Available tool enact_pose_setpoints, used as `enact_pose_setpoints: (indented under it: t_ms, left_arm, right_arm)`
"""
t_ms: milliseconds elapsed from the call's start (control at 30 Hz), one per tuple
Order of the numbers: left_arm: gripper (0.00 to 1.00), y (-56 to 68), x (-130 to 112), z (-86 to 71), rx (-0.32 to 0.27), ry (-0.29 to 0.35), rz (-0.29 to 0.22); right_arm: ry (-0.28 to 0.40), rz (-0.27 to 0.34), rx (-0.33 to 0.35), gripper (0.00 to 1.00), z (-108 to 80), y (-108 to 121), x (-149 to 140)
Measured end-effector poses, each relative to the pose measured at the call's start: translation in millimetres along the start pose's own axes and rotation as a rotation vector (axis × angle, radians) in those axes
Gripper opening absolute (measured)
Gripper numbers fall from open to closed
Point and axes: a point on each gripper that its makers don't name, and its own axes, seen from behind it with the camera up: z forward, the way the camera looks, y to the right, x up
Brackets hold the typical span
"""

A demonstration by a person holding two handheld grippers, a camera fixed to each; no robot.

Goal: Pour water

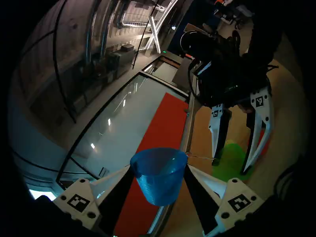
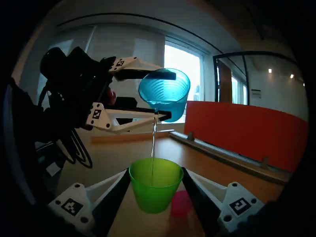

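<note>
**Blue cup (image 1: 160, 179) tipped over green cup (image 2: 156, 189)**

The blue cup is clamped between the fingers of the left gripper (image 1: 158, 168) and held tilted above the table (image 2: 118, 154). A thin stream of water (image 2: 153, 138) is seen falling from its rim into the green cup, which is gripped upright by the right gripper (image 2: 156, 173) directly below. A pink cup (image 2: 181, 203) is seen just beside the green one.
</note>
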Motion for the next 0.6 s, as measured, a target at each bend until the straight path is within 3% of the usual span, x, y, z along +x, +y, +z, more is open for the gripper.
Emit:
enact_pose_setpoints:
  t_ms: [600]
  left_arm:
    - [0.85,-1.1,6.2,0.4,0.007,0.004,0.044]
  right_arm:
    - [0.004,-0.004,-0.007,0.94,-5.0,2.0,1.1]
